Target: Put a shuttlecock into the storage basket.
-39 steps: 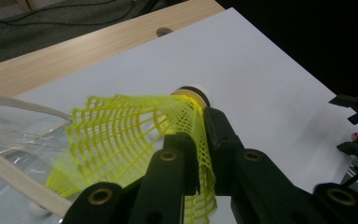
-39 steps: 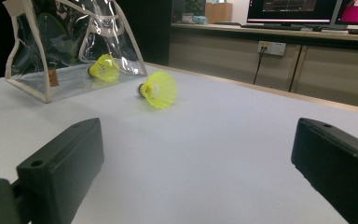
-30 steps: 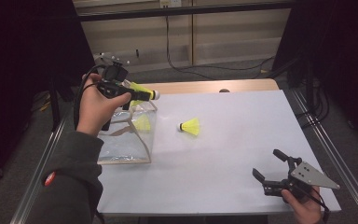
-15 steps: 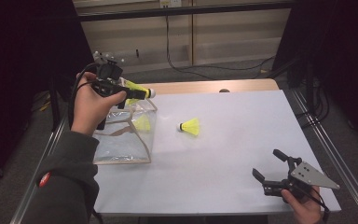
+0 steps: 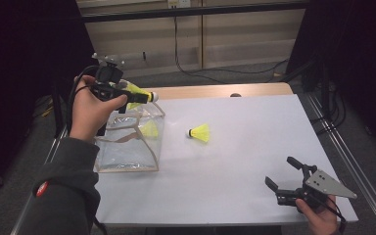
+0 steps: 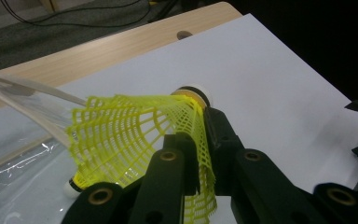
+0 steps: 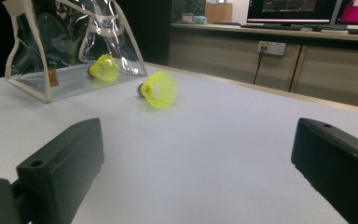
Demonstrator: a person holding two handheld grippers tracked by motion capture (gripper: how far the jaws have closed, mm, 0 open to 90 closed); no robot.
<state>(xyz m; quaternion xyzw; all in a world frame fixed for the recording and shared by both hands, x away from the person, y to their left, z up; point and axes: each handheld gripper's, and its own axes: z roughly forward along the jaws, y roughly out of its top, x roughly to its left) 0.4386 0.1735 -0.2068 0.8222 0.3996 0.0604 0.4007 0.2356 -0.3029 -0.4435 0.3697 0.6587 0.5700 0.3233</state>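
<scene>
Three yellow shuttlecocks in play right now, and I've got one of them pinched in my left gripper (image 5: 138,96), jaws clamped down on the mesh skirt. That held shuttlecock (image 6: 135,135) sticks out past the jaw tips with its cork end pointing away from the hand, and it sits just above the open mouth of the clear bag (image 5: 127,147).

My read is that the step in hand is dropping it into the bag. To do that cleanly I'd tip the cork nose down and bring it below the bag's tan rim before letting go, since the plastic is floppy and the opening isn't wide. The skirt is already squashed between the jaws, so I wouldn't squeeze any harder, and I'd open slowly so the mesh doesn't snag on a pad and flick the thing out sideways.

Inside the bag there's one shuttlecock already (image 7: 103,67), lying on the bottom directly beneath my left gripper. Nothing else in there as far as I can tell.

The loose shuttlecock (image 5: 199,132) lies on the white worktop (image 5: 254,147), well out ahead of my right gripper (image 5: 285,175), between it and the bag. That right gripper is wide open with nothing between the jaws, parked low near the worktop's near edge.
</scene>
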